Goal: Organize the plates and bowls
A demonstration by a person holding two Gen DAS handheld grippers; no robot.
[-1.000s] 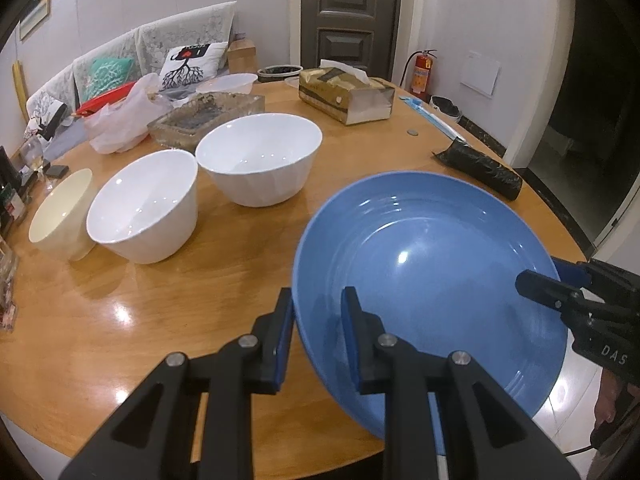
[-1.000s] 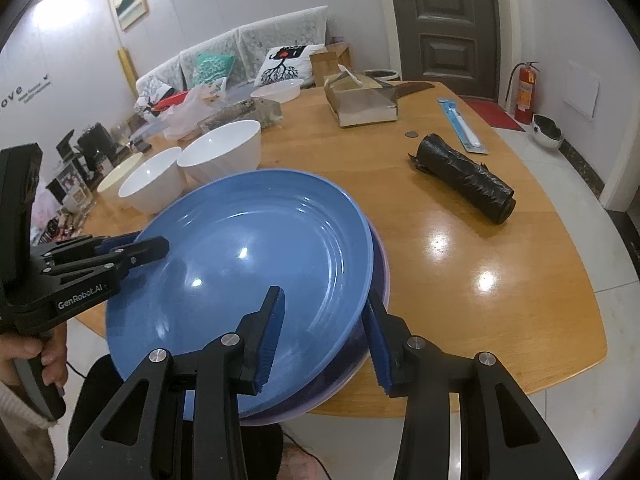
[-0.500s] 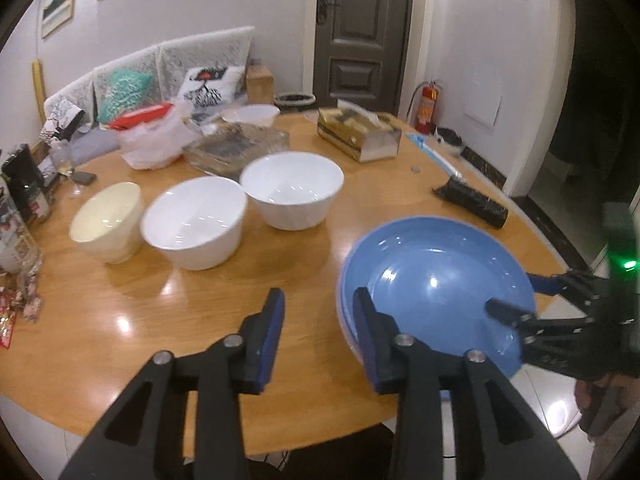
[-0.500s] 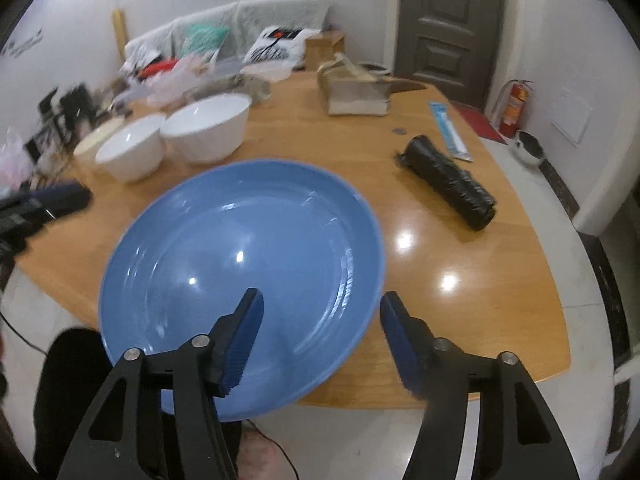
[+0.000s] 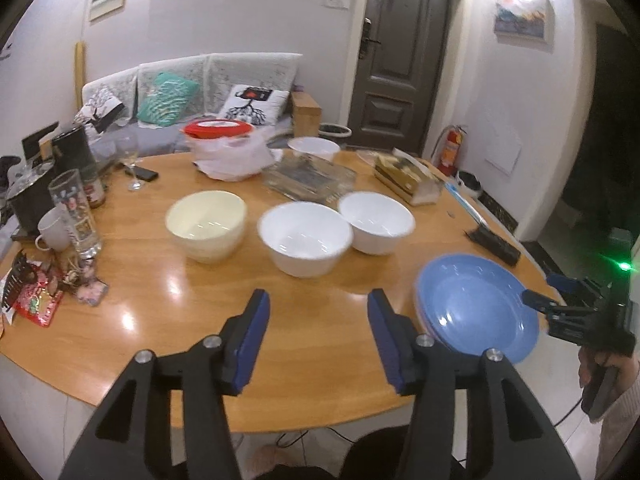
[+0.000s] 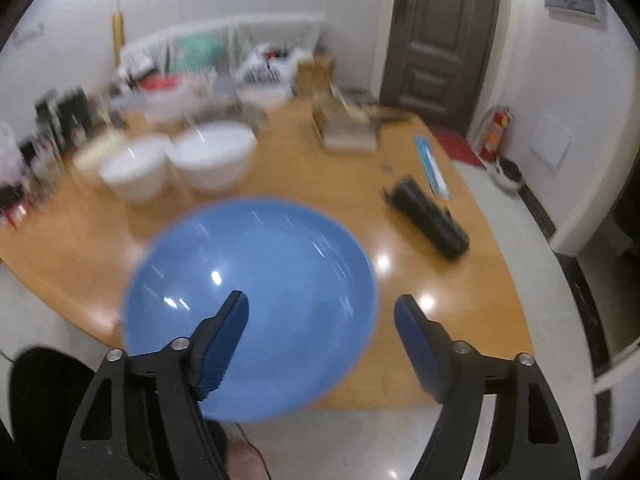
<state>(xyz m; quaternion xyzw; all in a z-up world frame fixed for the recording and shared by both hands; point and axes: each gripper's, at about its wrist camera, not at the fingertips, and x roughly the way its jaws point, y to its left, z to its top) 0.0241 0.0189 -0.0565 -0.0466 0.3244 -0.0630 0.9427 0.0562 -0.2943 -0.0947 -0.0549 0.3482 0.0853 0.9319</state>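
plate: shallow blue plastic plate (image 5: 476,306) sits stacked at the round wooden worktop (image 5: 328,304) edge
left hand-held gripper (image 5: 318,314): just opened, nothing in it
right hand-held gripper (image 6: 322,316): just let go, empty
tip: I'd reach for the white bowl (image 5: 306,240) next, pinch one rim

On the wooden table (image 5: 328,320): three bowls in a row, one cream bowl (image 5: 206,226) at left and two white bowls (image 5: 305,244) (image 5: 376,222) to its right. A fourth, smaller white bowl (image 5: 313,148) stands far back. One blue plate (image 5: 478,306) lies near right on another plate whose rim barely shows. One black roll (image 5: 494,244).
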